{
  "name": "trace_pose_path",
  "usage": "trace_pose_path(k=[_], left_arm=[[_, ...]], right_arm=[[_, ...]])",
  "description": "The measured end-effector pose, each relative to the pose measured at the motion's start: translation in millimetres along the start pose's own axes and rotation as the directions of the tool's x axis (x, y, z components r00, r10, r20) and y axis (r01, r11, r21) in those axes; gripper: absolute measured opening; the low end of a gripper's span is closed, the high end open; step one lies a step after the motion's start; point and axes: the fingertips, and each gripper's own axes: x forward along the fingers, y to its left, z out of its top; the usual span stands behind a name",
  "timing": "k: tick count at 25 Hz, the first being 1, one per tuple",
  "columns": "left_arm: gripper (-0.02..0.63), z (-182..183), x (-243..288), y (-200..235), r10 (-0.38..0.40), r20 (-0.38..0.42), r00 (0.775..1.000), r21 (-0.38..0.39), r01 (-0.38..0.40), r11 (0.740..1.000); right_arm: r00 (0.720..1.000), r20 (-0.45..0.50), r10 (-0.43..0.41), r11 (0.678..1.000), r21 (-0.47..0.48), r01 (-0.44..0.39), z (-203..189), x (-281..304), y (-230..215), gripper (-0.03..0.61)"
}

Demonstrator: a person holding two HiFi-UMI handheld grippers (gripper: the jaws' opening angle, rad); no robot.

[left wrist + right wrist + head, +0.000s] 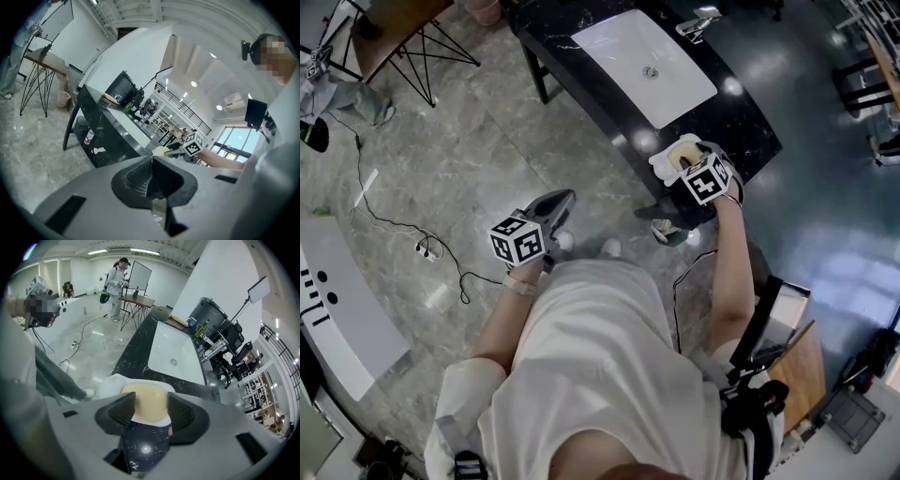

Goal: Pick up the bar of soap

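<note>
– Soap bar (145, 399) located. Pale yellow, lying in a white dish (108, 383) on the black marble surface (140, 350). In the head view, at 5 o'clock of the white basin (642, 61), close to the near end of the surface.
– Clear of the dish?
– Looks seated in it. White rim visible at 9 and 12 o'clock of the bar, and a white strip beneath.
– Right tool (151, 401)?
– Clenched on the soap bar. Ribbed pads (123, 413) pressed against two opposite sides, at 3 and 9 o'clock in the right gripper view. Pointed steeply down at the surface.
– Left tool (151, 180)?
– Closed up, pads meeting edge to edge, nothing gripped. Held well apart from the dish, at 8 o'clock of it in the head view, out over the grey floor (459, 159). Aimed roughly level toward the side of the surface.
– Anything else noted?
– Faucet (698, 21) at 2 o'clock of the basin. Cable (394, 225) trailing across the floor. Second person (116, 287) standing by a folding table (138, 300), at 11 o'clock in the right gripper view.
</note>
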Motion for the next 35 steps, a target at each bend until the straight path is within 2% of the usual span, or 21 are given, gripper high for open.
trace_pose_path(k=[5, 7, 10, 13, 17, 22, 26, 30, 35], left_arm=[[0.009, -2, 3, 2, 0.002, -0.009, 1.0, -0.004, -0.002, 1.0], [0.009, -2, 4, 1, -0.001, -0.011, 1.0, -0.003, 0.001, 1.0], [0.009, -1, 4, 0, -0.005, -0.008, 1.0, -0.002, 0.005, 1.0], [0.009, 0, 4, 0, -0.005, -0.008, 1.0, -0.003, 0.005, 1.0], [0.009, 0, 4, 1, -0.005, -0.004, 1.0, -0.007, 0.005, 1.0], [0.009, -2, 6, 2, -0.006, -0.004, 1.0, -0.019, 0.006, 1.0], [0.009, -3, 5, 2, -0.004, -0.001, 1.0, -0.026, 0.004, 1.0], [0.009, -4, 3, 2, -0.003, 0.001, 1.0, -0.033, 0.003, 0.999], [0.009, -6, 1, 4, 0.0, -0.001, 1.0, -0.039, 0.0, 0.999]], right_arm=[[1.0, 0.025, -0.005, 1.0, 0.012, 0.005, 0, 1, -1, 0.224], [1.0, 0.026, -0.009, 1.0, -0.014, 0.009, 0, 1, -1, 0.224], [1.0, 0.008, -0.027, 0.991, -0.127, 0.027, -2, 3, 2, 0.224], [1.0, -0.016, -0.018, 0.968, -0.25, 0.013, -3, 3, 6, 0.225], [0.996, -0.085, 0.032, 0.904, -0.422, -0.065, -7, 2, 14, 0.241], [0.987, -0.147, 0.064, 0.82, -0.556, -0.136, -7, 0, 16, 0.275], [0.975, -0.213, 0.071, 0.727, -0.658, -0.197, -6, 4, 22, 0.295], [0.954, -0.29, 0.071, 0.653, -0.71, -0.264, -10, 13, 27, 0.298], [0.927, -0.371, 0.058, 0.598, -0.731, -0.33, -14, 24, 32, 0.298]])
